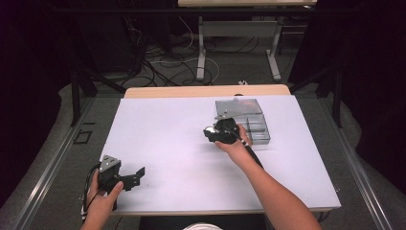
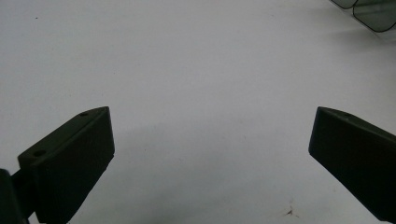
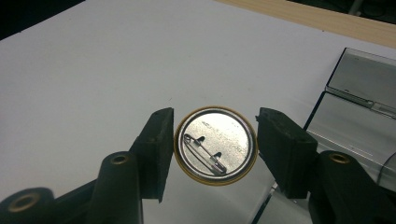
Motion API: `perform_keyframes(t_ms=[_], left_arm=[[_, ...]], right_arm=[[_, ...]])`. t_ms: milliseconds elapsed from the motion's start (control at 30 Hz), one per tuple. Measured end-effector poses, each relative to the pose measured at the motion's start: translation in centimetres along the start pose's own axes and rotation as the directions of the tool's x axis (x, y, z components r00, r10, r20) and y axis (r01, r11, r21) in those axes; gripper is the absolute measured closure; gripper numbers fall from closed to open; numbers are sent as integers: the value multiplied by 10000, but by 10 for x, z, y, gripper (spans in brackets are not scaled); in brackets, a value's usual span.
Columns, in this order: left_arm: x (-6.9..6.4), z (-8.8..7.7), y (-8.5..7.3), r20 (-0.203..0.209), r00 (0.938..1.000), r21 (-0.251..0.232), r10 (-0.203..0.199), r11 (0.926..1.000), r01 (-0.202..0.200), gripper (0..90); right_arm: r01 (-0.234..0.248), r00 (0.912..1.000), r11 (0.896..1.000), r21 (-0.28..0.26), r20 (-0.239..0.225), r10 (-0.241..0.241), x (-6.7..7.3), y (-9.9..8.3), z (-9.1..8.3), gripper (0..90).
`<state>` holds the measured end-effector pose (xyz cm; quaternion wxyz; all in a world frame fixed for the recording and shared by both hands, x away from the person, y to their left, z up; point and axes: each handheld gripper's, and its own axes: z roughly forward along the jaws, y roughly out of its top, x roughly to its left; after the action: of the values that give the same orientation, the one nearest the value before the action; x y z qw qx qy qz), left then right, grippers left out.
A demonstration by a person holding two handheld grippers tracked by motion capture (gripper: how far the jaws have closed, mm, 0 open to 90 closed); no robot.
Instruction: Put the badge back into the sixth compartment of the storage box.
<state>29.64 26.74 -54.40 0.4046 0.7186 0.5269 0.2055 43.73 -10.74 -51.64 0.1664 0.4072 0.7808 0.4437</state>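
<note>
A round pin-back badge [image 3: 215, 145] with a gold rim shows its silver back and safety pin. It sits between the jaws of my right gripper [image 3: 215, 147], which touch its rim on both sides and are shut on it. In the high view my right gripper [image 1: 221, 132] is over the white table [image 1: 163, 139], just left of a clear compartment box [image 1: 245, 120] whose lid stands open. That box [image 3: 362, 95] lies right of the jaws in the right gripper view. My left gripper [image 1: 131, 176] rests near the front left edge, jaws wide apart, and between them [image 2: 210, 154] is bare tabletop.
Corners of the clear box [image 2: 373, 11] show far off in the left gripper view. A wooden strip [image 1: 206, 91] edges the table's far side. Beyond it are cables [image 1: 163, 62] on the floor and another table's legs [image 1: 201, 48].
</note>
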Motion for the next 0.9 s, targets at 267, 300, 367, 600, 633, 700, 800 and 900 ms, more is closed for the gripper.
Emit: perform_keyframes(t_ms=[267, 300, 367, 600, 633, 700, 800, 900], left_arm=[[0, 0, 0, 6, 10000, 25, 4, 10000, -4, 4], [0, 0, 0, 4, 10000, 24, 2, 10000, -3, 4], [0, 0, 0, 2, 10000, 21, -3, 10000, 3, 4], [1, 0, 0, 37, 10000, 84, 15, 10000, -15, 4], [1, -1, 0, 23, 10000, 80, 9, 10000, -9, 4], [1, -1, 0, 20, 10000, 75, 9, 10000, -9, 4], [1, 0, 0, 18, 10000, 75, 0, 10000, -1, 4], [1, -1, 0, 21, 10000, 85, 6, 10000, -6, 4]], right_arm=[[44, 10000, 10000, -11, 48, -44, -1, 0, 1, 466], [44, 10000, 10000, -11, 48, -44, -1, 0, 1, 466], [29, 10000, 10000, -26, 36, -29, -1, 0, 1, 465], [-96, 9999, 9999, 40, 98, 95, -6, 0, 0, 465], [-67, 9999, 10000, 33, 141, 67, -7, -1, 0, 465], [-103, 9998, 9999, 59, 185, 102, -9, -1, -1, 466], [-92, 9996, 9999, 61, 283, 91, -12, -2, -1, 465], [-95, 9995, 9999, 56, 316, 94, -15, -4, -1, 465]])
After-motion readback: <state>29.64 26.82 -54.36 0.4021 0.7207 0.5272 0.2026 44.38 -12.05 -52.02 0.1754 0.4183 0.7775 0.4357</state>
